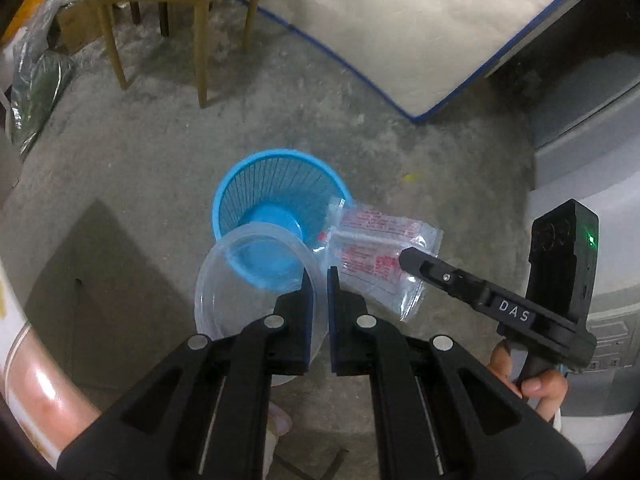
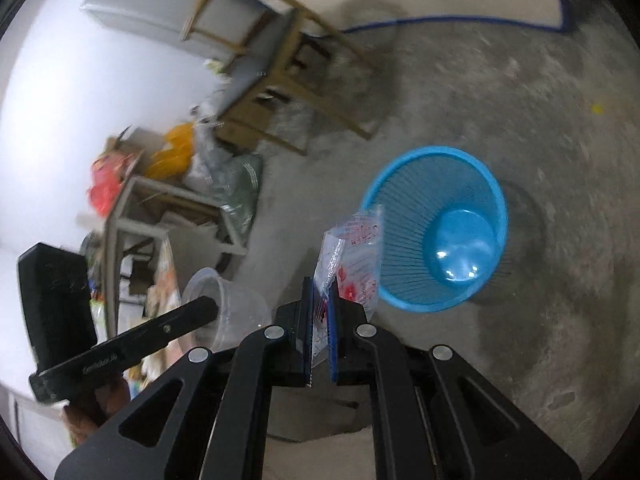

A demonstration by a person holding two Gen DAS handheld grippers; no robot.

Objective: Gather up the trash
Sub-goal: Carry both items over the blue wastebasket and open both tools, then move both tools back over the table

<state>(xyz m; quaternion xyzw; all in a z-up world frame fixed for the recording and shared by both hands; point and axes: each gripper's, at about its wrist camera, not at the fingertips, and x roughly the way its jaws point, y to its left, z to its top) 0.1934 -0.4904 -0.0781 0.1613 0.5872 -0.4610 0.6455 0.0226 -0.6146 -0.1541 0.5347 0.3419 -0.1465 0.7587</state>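
Observation:
My left gripper [image 1: 320,280] is shut on the rim of a clear plastic cup [image 1: 248,292], held over the near edge of a blue slatted waste basket [image 1: 276,200] on the concrete floor. My right gripper [image 2: 319,292] is shut on a clear plastic bag with red print [image 2: 352,256], held up just left of the blue basket [image 2: 440,228]. In the left wrist view the bag [image 1: 376,256] hangs at the basket's right rim with the right gripper [image 1: 404,258] behind it. The cup [image 2: 228,304] and the left gripper [image 2: 212,306] show at the lower left of the right wrist view.
A wooden chair [image 1: 172,20] stands beyond the basket. A white mattress with blue edging [image 1: 420,32] lies at the back right. Bags and boxes [image 2: 180,168] are piled by the wall. A grey cabinet [image 1: 592,160] stands at the right.

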